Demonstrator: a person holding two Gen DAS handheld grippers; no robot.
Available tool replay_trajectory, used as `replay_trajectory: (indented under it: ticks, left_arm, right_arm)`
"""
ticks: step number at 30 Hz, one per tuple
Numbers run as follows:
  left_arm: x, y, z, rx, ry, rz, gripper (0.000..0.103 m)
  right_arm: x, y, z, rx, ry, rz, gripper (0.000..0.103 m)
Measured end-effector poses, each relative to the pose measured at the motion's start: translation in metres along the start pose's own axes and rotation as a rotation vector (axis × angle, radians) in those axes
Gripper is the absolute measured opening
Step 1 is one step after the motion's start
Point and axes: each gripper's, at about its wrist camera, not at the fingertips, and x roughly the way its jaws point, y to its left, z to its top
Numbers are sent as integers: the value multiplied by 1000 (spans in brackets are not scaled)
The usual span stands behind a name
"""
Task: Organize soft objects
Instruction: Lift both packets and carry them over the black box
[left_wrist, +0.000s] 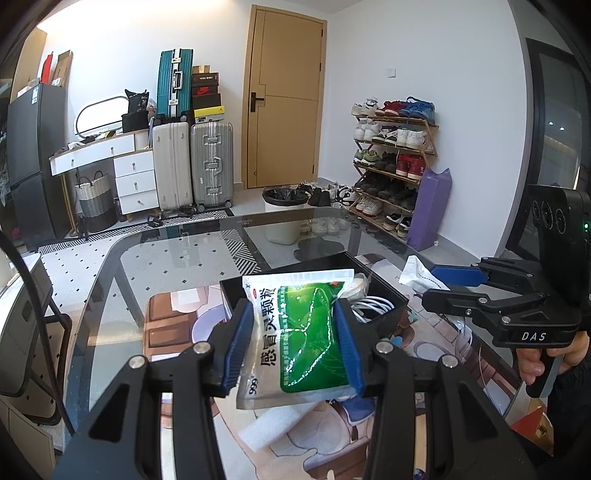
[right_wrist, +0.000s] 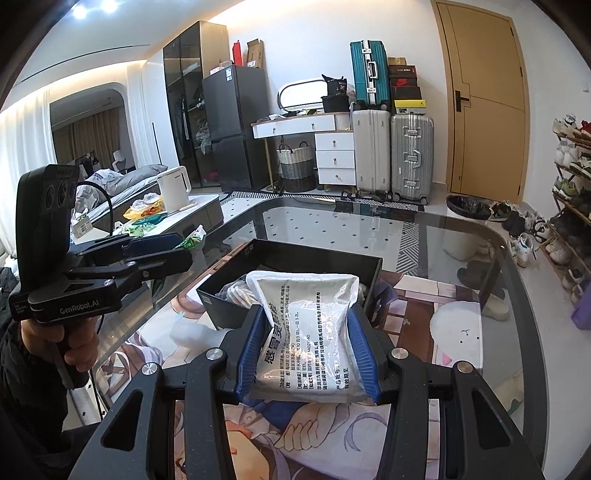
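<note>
The left gripper (left_wrist: 291, 343) squeezes a green and white medicine packet (left_wrist: 295, 332) above the black open box (left_wrist: 384, 291).

counter (left_wrist: 155, 258): smooth glossy glass | green packet (left_wrist: 306, 325): shiny plastic film | silver packet (right_wrist: 310, 332): crinkled glossy foil | box (right_wrist: 325, 258): matt black | pads (left_wrist: 236, 343): ribbed blue rubber

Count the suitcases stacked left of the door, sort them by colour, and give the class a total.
Teal suitcase: 1
White suitcase: 1
Silver suitcase: 1
Total: 3
</note>
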Motion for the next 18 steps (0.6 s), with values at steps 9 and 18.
replay_trajectory:
  ticks: [9, 18]
  left_arm:
    - [12, 1, 3, -10, 6, 4, 44]
    - [25, 5, 9, -22, 8, 6, 44]
  right_arm:
    - [9, 3, 10, 7, -26, 0, 46]
    - [22, 3, 19, 14, -30, -4, 46]
